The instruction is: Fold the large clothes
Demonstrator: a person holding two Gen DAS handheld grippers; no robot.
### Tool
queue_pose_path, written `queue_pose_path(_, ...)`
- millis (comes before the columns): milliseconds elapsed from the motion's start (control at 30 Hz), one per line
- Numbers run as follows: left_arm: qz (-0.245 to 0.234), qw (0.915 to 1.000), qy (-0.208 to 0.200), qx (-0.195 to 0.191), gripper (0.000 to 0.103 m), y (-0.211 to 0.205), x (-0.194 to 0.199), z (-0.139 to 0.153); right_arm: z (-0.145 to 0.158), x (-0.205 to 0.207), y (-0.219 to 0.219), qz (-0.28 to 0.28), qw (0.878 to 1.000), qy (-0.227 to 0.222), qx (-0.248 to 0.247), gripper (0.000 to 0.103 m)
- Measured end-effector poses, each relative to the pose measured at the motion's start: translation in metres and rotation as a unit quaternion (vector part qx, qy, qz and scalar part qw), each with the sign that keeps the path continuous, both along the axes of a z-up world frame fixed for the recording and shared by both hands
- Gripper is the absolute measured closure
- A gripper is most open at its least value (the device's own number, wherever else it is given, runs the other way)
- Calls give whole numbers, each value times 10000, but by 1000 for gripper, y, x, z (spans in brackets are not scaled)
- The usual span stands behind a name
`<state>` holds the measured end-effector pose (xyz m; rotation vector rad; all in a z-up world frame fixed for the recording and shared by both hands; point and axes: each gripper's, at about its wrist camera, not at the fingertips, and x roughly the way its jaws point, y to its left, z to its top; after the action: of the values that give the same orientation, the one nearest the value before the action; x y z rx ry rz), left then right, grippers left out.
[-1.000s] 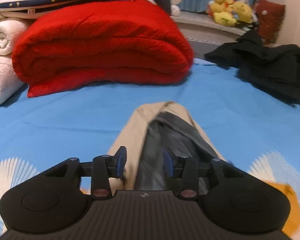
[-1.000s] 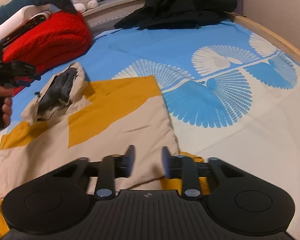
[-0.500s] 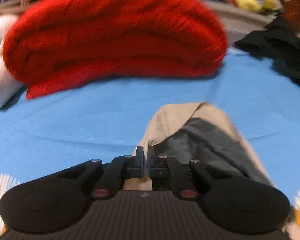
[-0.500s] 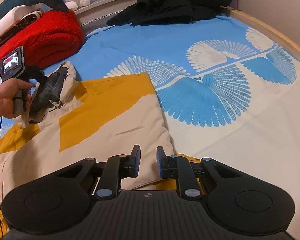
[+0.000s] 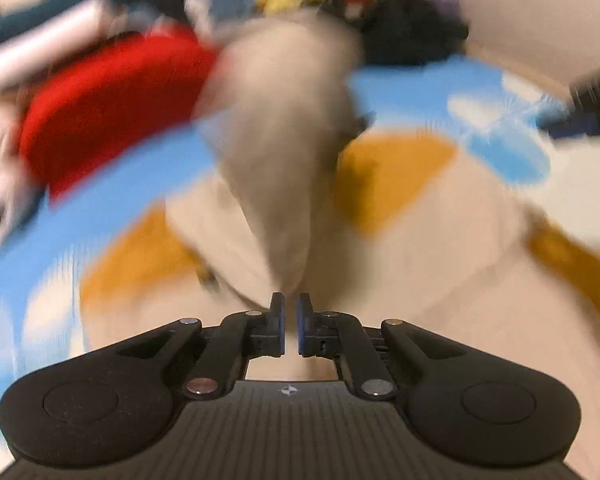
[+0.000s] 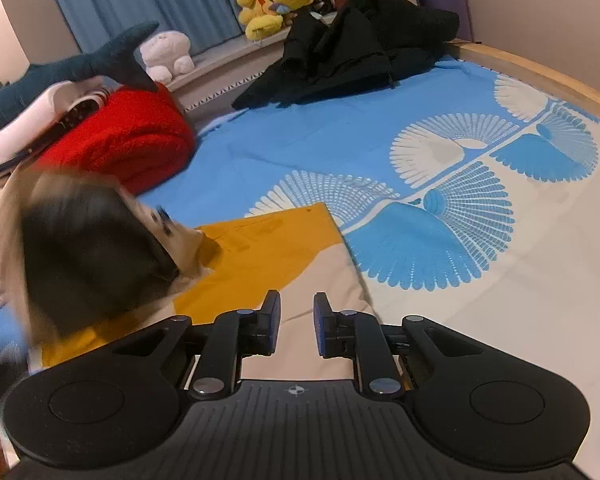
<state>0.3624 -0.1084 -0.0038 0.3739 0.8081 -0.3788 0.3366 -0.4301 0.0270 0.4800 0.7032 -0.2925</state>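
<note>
The beige and mustard garment (image 6: 300,280) lay spread on the bed (image 6: 540,320), over the white part of the bedspread near the bed's near edge, with its mustard panel reaching toward the blue middle of the bed. Its long axis could not be told, since only part of it showed. At its left end, the hood (image 6: 80,248), beige outside with a dark lining, was lifted off the bed and blurred.

In the left wrist view the hood fabric (image 5: 284,128) rose as a beige cone that narrowed down to the left claw (image 5: 291,314). That claw's jaws had just been easing apart a little, leaving a slim gap; the tip of the fabric sat at that gap, but the blur hid whether the pads pressed on it.

The right claw (image 6: 296,320) hung over the garment's right edge with its jaws a little apart and nothing between them.

A folded red blanket (image 6: 128,140) lay toward the bed's far left, and a heap of black clothes (image 6: 360,44) at the far edge.
</note>
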Motion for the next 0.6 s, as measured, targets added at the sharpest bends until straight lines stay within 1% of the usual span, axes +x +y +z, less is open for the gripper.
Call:
queue_pose_path(33, 466, 9986, 166, -164, 86, 11, -8, 1, 0, -1, 0, -12, 10000, -24, 62, 82)
queue_pose_path(67, 919, 9942, 221, -504, 79, 22, -11, 5, -1, -3, 0, -13, 9998, -68, 166, 81)
queue_pose_path(100, 1357, 9852, 276, -1011, 79, 35, -12, 10, -1, -3, 2, -8, 9997, -105, 220, 80)
queue_pose_path(133, 1780, 9701, 362, -1610, 79, 48, -11, 13, 0, -3, 4, 16, 9996, -147, 250, 78)
queue_pose_path(167, 2031, 9574, 422, -2011, 79, 56, -9, 12, 0, -2, 7, 49, 9995, -192, 261, 77)
queue_pose_path(200, 2157, 9491, 464, -2246, 79, 60, -5, 9, 0, -1, 10, 86, 9993, -231, 284, 77)
queue_pose_path(233, 2223, 9477, 482, -2237, 79, 58, 1, 7, -1, 1, 14, 121, 9991, -249, 323, 75)
queue_pose_path(267, 2252, 9497, 494, -2118, 79, 54, 8, 4, -4, 4, 18, 180, 9987, -248, 399, 75)
queue_pose_path(300, 2244, 9504, 516, -2088, 79, 52, 13, 1, -8, 7, 22, 254, 9982, -221, 494, 74)
queue_pose_path(333, 2259, 9482, 591, -2152, 78, 54, 19, -3, -13, 11, 26, 353, 9973, -145, 628, 74)
queue_pose_path(367, 2345, 9428, 719, -2258, 72, 54, 29, -6, -19, 15, 30, 419, 9962, -60, 756, 74)
queue_pose_path(400, 2486, 9324, 907, -2462, 66, 59, 37, -13, -27, 21, 34, 496, 9939, 59, 980, 74)
queue_pose_path(467, 2745, 9122, 1184, -2801, 59, 70, 52, -26, -42, 30, 42, 599, 9884, 272, 1372, 74)
queue_pose_path(533, 3084, 8975, 1349, -2848, 58, 82, 62, -38, -56, 38, 51, 681, 9843, 495, 1552, 74)
queue_pose_path(600, 3306, 8856, 1457, -2920, 58, 95, 66, -52, -66, 44, 62, 748, 9829, 672, 1545, 74)
